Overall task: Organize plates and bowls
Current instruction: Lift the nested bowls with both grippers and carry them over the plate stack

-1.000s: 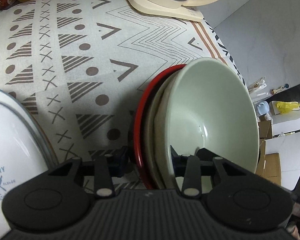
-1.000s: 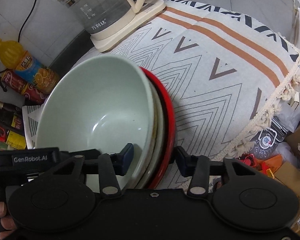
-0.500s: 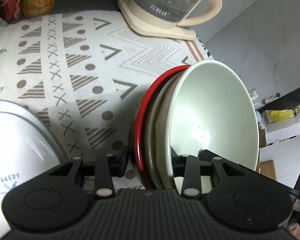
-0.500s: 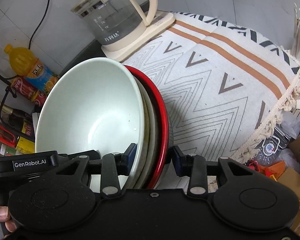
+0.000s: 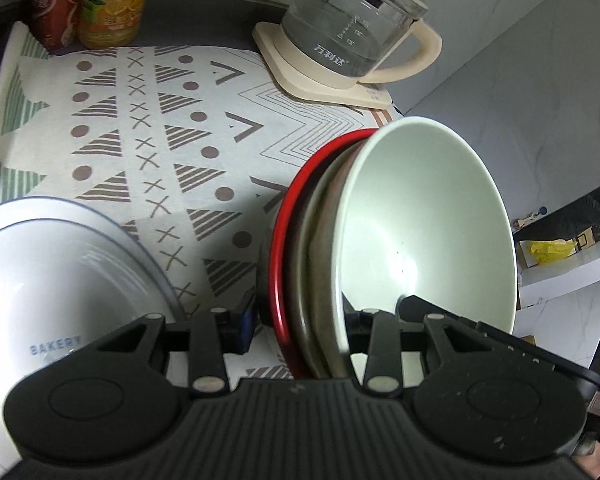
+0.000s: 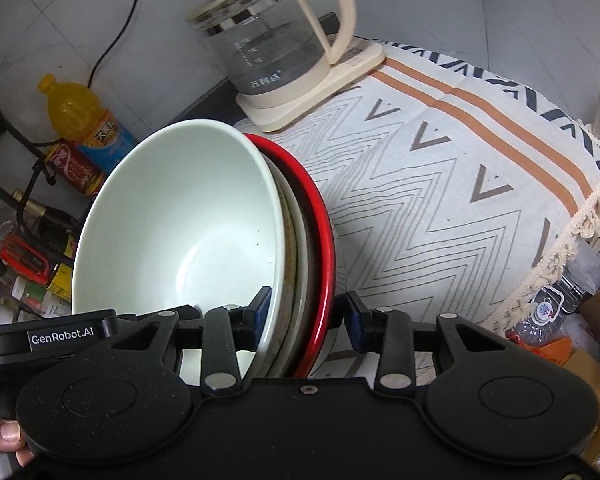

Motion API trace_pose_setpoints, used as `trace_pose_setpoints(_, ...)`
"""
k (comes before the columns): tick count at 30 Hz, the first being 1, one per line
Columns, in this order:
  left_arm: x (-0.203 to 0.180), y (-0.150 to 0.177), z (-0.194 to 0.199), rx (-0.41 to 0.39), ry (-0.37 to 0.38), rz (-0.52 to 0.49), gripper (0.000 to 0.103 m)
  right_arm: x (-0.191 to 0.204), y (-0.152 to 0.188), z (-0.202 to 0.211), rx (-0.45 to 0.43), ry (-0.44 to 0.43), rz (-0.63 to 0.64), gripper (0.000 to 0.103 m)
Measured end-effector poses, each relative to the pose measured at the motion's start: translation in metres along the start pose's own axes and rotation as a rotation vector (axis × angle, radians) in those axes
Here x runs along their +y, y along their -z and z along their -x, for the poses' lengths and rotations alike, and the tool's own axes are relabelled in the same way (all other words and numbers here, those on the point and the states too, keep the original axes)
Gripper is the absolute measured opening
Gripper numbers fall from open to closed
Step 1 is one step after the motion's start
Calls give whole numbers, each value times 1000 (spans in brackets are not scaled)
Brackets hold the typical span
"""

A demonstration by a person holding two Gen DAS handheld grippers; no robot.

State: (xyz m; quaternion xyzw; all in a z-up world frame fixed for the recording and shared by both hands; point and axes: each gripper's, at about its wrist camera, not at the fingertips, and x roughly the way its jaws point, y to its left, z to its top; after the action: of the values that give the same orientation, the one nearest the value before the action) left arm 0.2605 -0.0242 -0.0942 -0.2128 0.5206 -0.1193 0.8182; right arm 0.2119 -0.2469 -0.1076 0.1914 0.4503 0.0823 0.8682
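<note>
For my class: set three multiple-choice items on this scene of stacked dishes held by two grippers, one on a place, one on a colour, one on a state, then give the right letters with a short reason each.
1. Where does the glass kettle stand?
A. on its cream base at the far end of the cloth
B. inside the green bowl
C. on the floor

2. What colour is the rim of the outermost plate in the stack?
A. blue
B. red
C. yellow

3. How is the pale green bowl held?
A. lying flat on the cloth
B. upside down
C. tilted on edge, nested against the plates

Answers: 1 A, the base sits on the patterned cloth; 2 B, its rim shows red; 3 C, both grippers clamp the upended stack.
</note>
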Motion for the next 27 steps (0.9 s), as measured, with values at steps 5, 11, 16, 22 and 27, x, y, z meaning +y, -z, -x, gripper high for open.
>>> trace_pose_setpoints(5, 7, 4, 14, -28, 3, 13, 37, 10, 3, 5, -15, -20, 16, 37)
trace_pose_setpoints(11, 15, 11, 31, -58, -4, 32, 37, 23, 7, 10, -23, -44, 31, 37)
trace_pose_setpoints(16, 26, 16, 46, -87, -10, 52, 37, 34, 11, 12, -20, -67, 47, 37)
trace_pose_setpoints(22, 45, 24, 68, -115, -36, 87, 37, 53, 20, 9, -3, -104, 76, 37)
trace_pose_setpoints(27, 64, 35, 86, -140, -65, 126, 37, 72, 30, 2, 24, -135, 110, 37)
